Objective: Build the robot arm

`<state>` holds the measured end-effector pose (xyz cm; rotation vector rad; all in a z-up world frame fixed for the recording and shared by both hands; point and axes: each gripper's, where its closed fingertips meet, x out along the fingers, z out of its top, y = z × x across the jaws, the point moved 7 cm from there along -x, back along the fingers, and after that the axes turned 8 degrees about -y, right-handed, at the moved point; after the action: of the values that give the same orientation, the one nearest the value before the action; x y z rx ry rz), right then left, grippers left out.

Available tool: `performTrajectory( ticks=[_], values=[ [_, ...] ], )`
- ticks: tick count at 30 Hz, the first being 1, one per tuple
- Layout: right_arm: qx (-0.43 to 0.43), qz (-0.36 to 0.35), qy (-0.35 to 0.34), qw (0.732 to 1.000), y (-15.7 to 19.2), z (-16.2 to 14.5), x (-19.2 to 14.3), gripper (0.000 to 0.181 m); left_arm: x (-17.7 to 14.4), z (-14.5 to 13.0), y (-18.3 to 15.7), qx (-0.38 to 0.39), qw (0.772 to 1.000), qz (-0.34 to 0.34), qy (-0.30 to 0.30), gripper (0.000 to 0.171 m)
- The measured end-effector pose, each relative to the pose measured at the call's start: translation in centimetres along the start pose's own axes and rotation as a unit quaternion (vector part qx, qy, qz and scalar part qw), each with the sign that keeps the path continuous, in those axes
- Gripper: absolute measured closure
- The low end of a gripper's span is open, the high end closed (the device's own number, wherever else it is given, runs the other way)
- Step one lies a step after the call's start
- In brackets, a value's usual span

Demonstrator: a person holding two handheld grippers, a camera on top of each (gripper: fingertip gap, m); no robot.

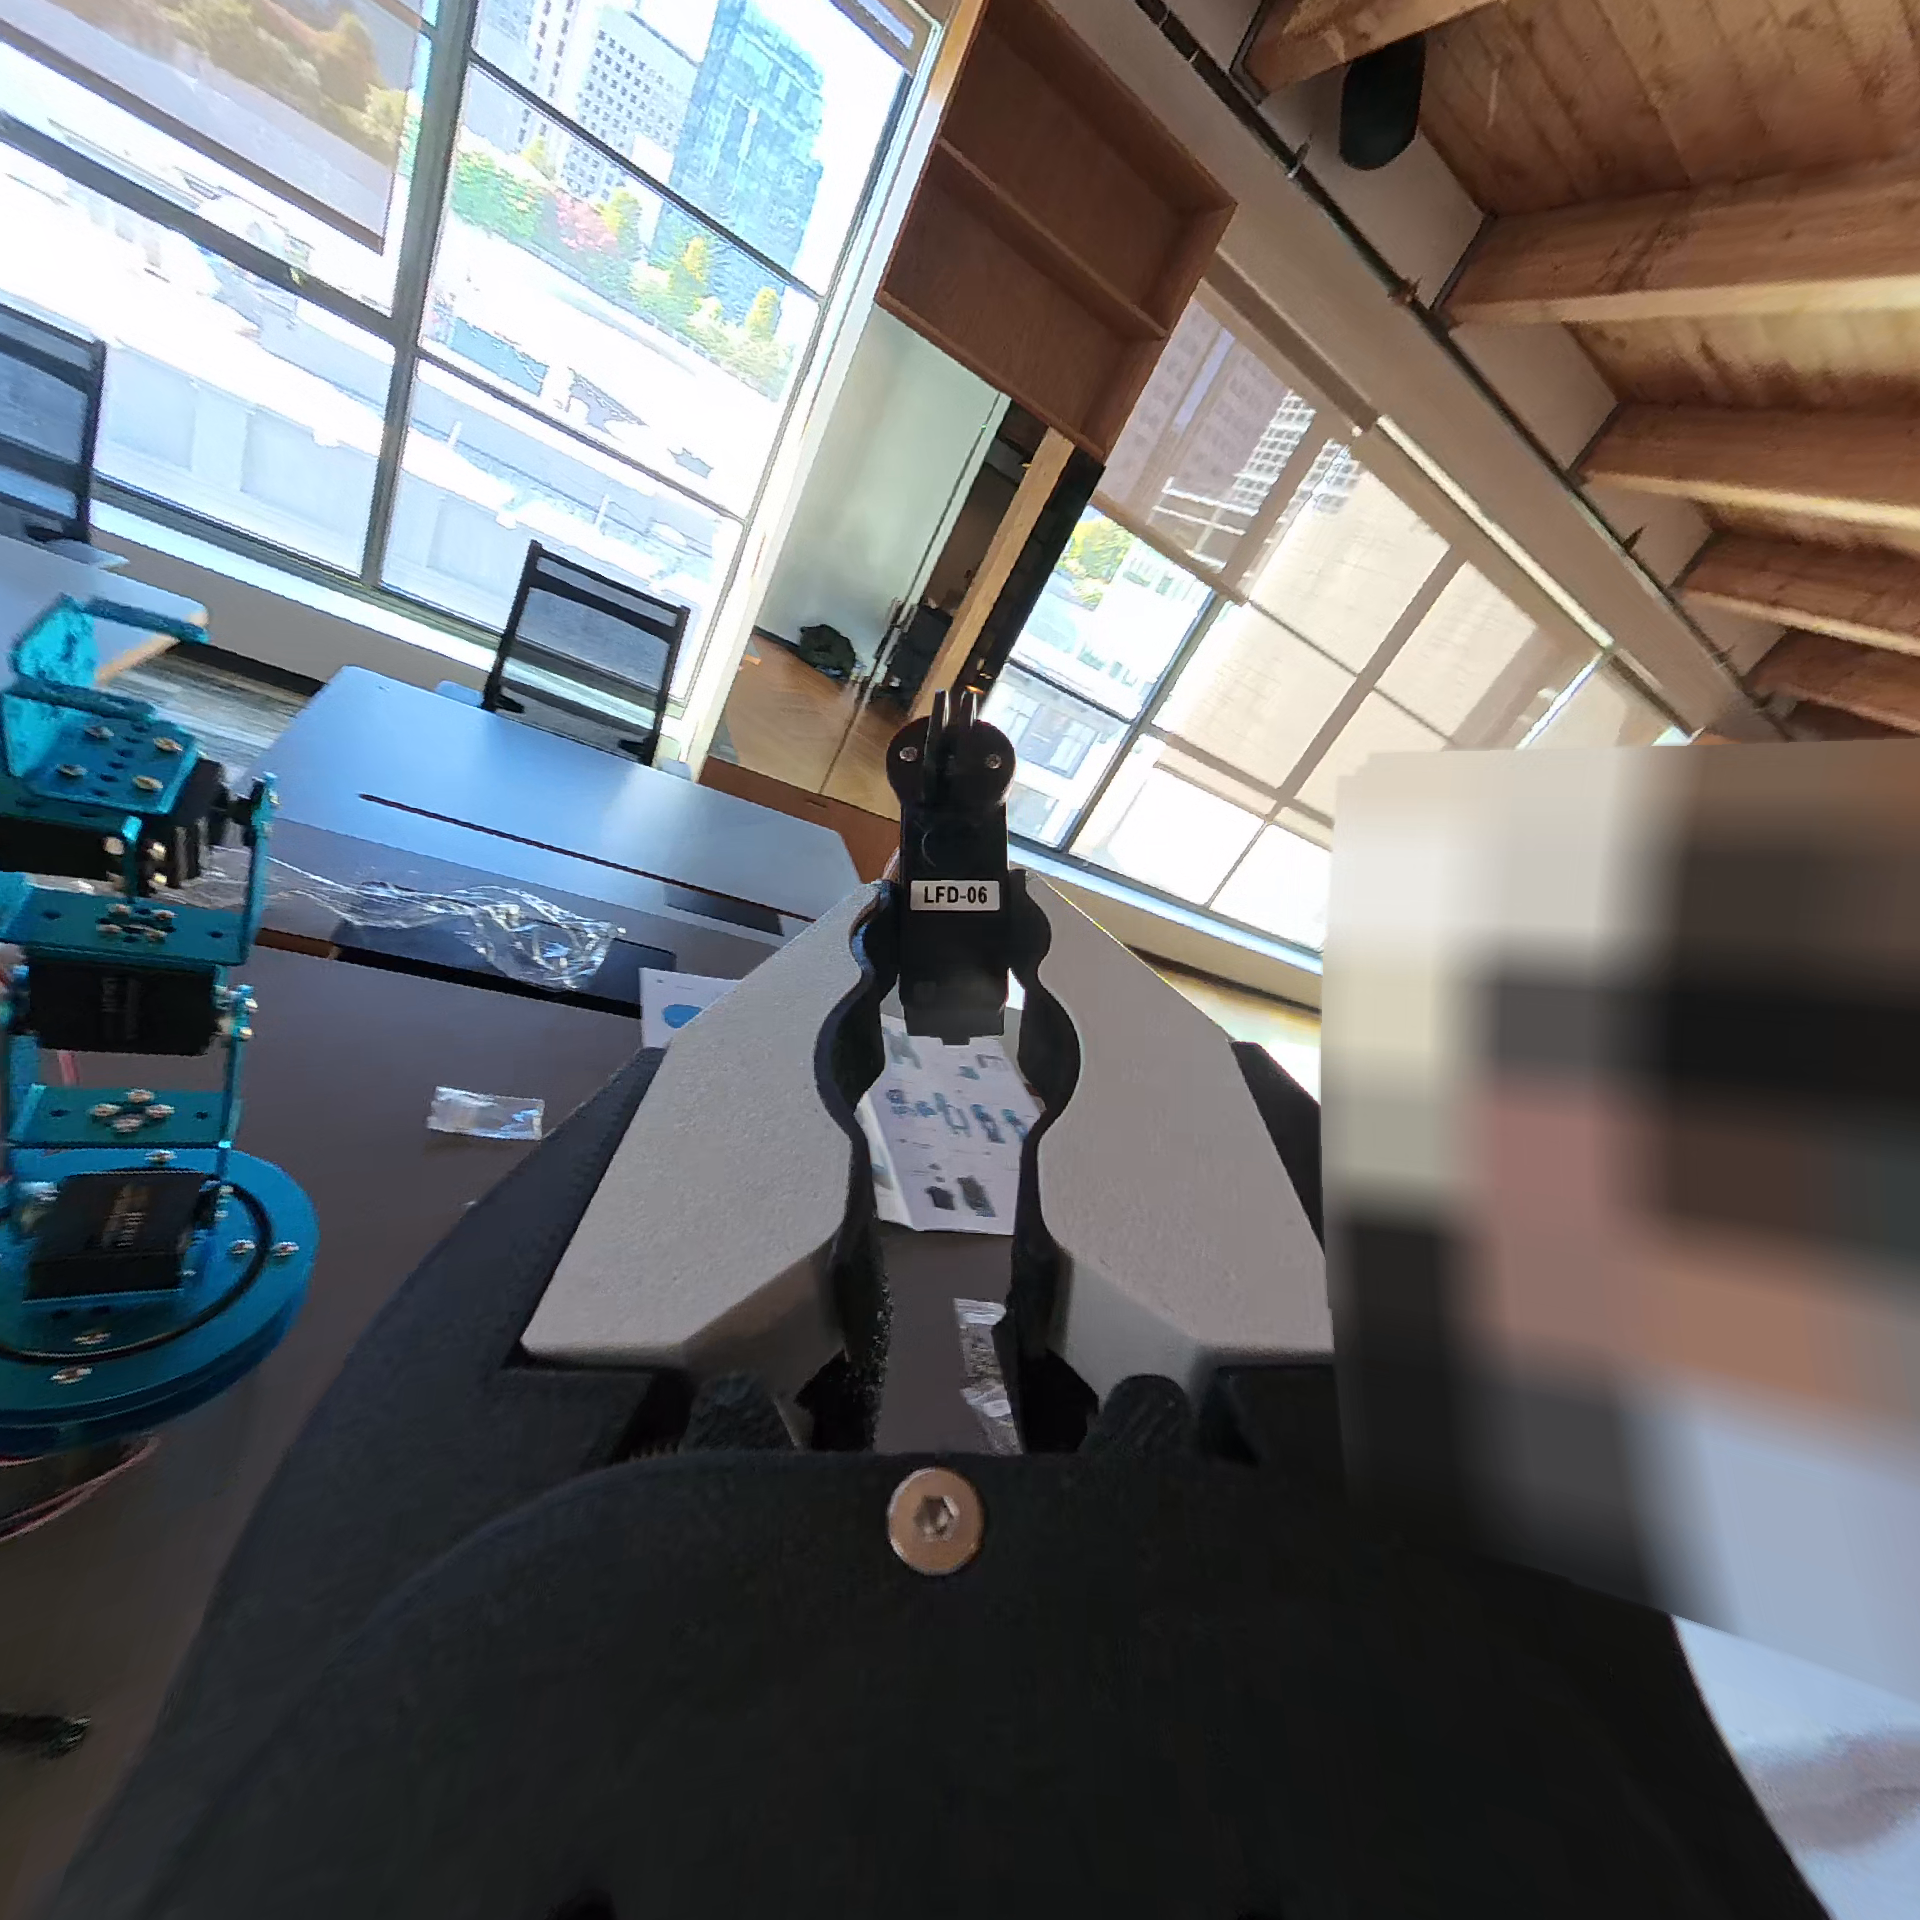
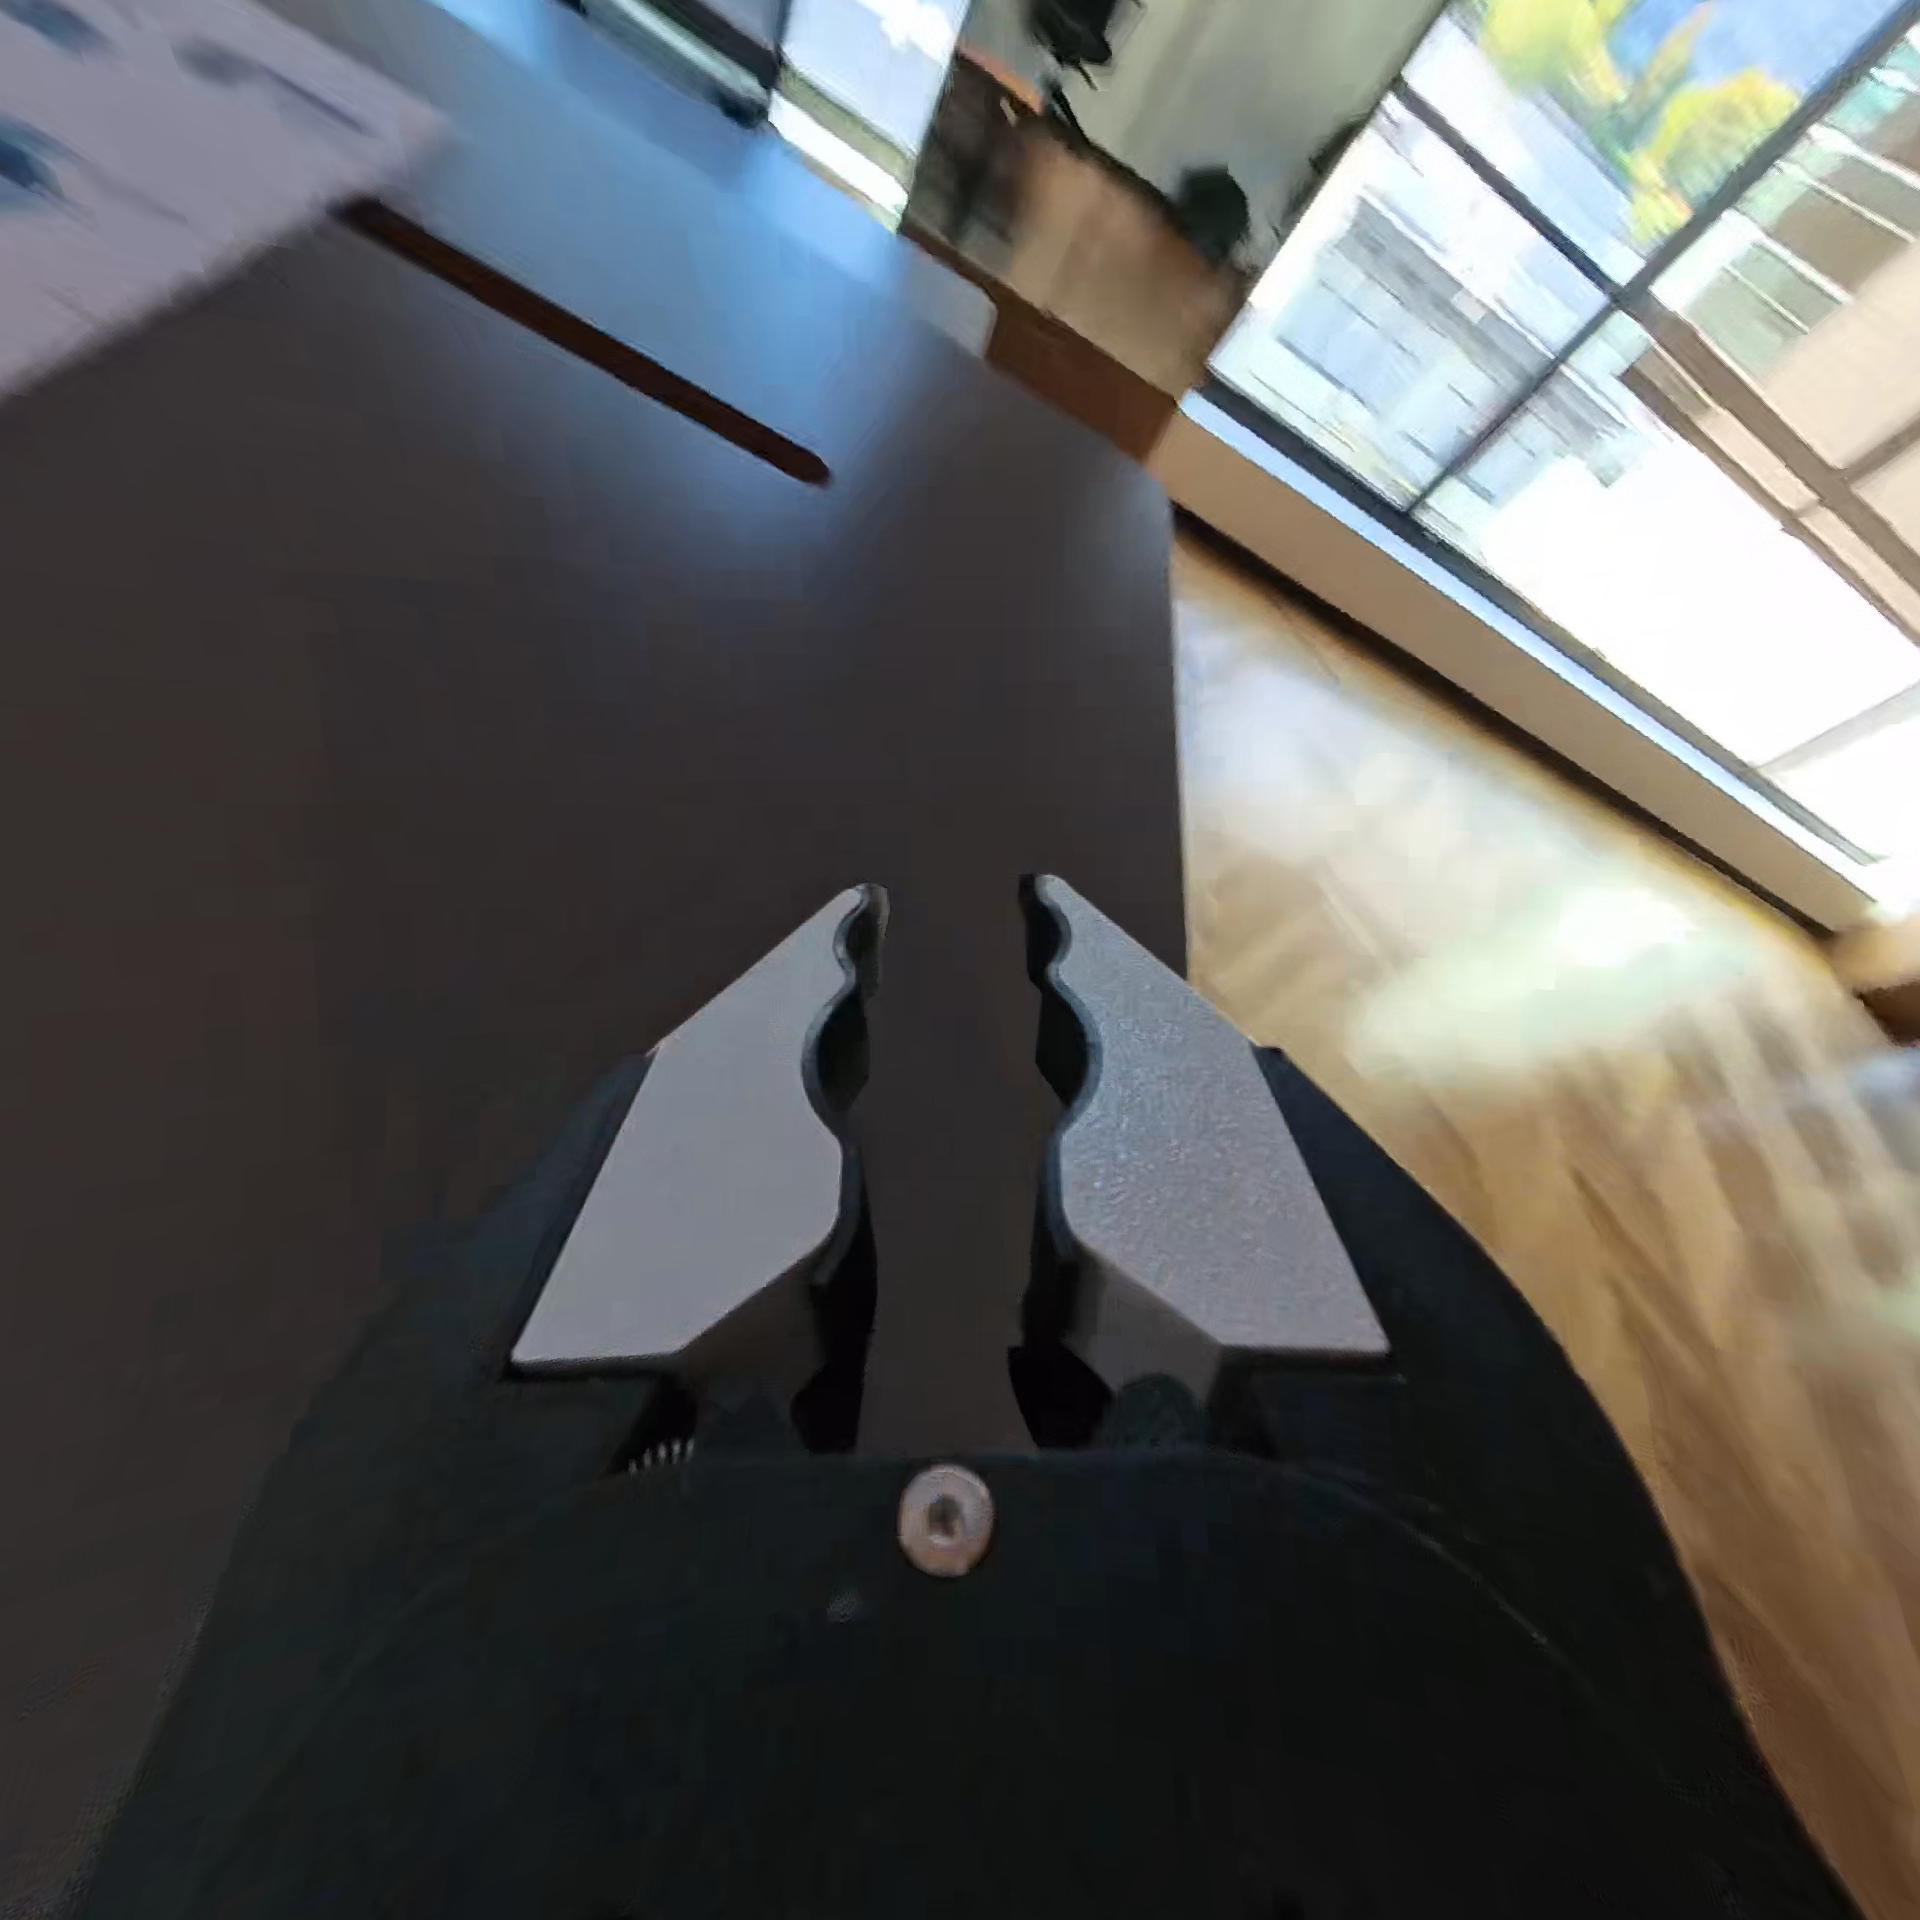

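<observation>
The left gripper (image 1: 951, 914) is clamped on a small black servo motor (image 1: 951, 883), which stands upright between the two grey fingers (image 1: 748, 1122) and rises past their tips. The servo has a white label on its body and a round black horn at its top. Under the gap between the fingers, a small clear bag of parts (image 1: 982, 1361) lies on the dark table (image 1: 416, 1039), and just beyond it lies a white instruction sheet (image 1: 951, 1143) printed with blue and black figures. To the left, another small clear packet (image 1: 485, 1112) rests on the table. Farther left stands a blue metal robot arm kit (image 1: 125, 1039) on a round blue base, with black servos mounted in its brackets. Behind it, a crumpled clear plastic wrap (image 1: 488, 925) lies on the table, and a black chair (image 1: 587, 644) stands by the windows.

The right gripper (image 2: 954, 914) holds nothing; its grey fingers (image 2: 707, 1164) stand a little apart, above the bare dark table (image 2: 520, 675) near its right edge. The view is blurred. A thin dark slot (image 2: 582, 338) runs across the tabletop farther off, and a white sheet (image 2: 156, 156) shows at the far left corner. To the right lies a wooden floor (image 2: 1507, 1039).
</observation>
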<state>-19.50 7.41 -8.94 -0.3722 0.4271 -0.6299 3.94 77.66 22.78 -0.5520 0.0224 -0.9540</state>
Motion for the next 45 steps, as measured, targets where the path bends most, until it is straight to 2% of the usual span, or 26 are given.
performTrajectory(
  ticks=[1,8,15,29,33,35,37,39,41,43,44,45],
  values=[
    [-0.014,-0.020,0.023,0.999,-0.3,-0.3,0.0,0.151,0.0,0.1,0.0,0.002,1.000,0.000,-0.002,0.152],
    [-0.013,-0.013,0.099,0.995,-0.5,-2.8,0.2,0.152,1.0,0.0,-0.9,-0.015,0.999,-0.035,-0.006,0.152],
    [-0.012,-0.015,0.102,0.995,-0.7,-2.9,0.1,0.151,1.1,0.8,-2.5,0.005,0.999,-0.042,-0.003,0.152],
    [-0.022,-0.011,0.099,0.995,-0.4,-2.9,0.2,0.156,-1.1,1.4,-3.5,0.019,0.999,-0.022,-0.013,0.152],
    [-0.023,-0.008,0.096,0.995,-0.4,-2.9,0.1,0.157,-1.1,0.9,-3.2,0.049,0.999,0.007,0.000,0.152],
    [-0.024,-0.006,0.094,0.995,-0.4,-2.9,0.1,0.157,-0.7,0.4,-2.6,0.107,0.992,0.057,0.023,0.152],
    [-0.026,-0.005,0.093,0.995,-0.3,-2.8,0.1,0.159,0.0,-0.1,-1.5,0.209,0.965,0.142,0.067,0.152],
    [-0.030,-0.005,0.092,0.995,-0.2,-2.8,0.1,0.161,0.9,-0.3,-0.7,0.316,0.915,0.223,0.115,0.152],
    [-0.034,-0.006,0.091,0.995,-0.1,-2.8,0.2,0.162,1.7,-0.3,-0.3,0.418,0.847,0.291,0.151,0.152],
    [-0.037,-0.006,0.090,0.995,0.0,-2.7,0.2,0.162,2.4,-0.4,-0.3,0.512,0.765,0.347,0.181,0.152],
    [-0.038,-0.006,0.090,0.995,0.0,-2.7,0.2,0.162,2.8,-0.7,-0.3,0.543,0.732,0.362,0.196,0.152],
    [-0.038,-0.006,0.089,0.995,0.0,-2.7,0.2,0.162,3.3,-1.1,-0.4,0.561,0.713,0.365,0.208,0.152]
  ],
)
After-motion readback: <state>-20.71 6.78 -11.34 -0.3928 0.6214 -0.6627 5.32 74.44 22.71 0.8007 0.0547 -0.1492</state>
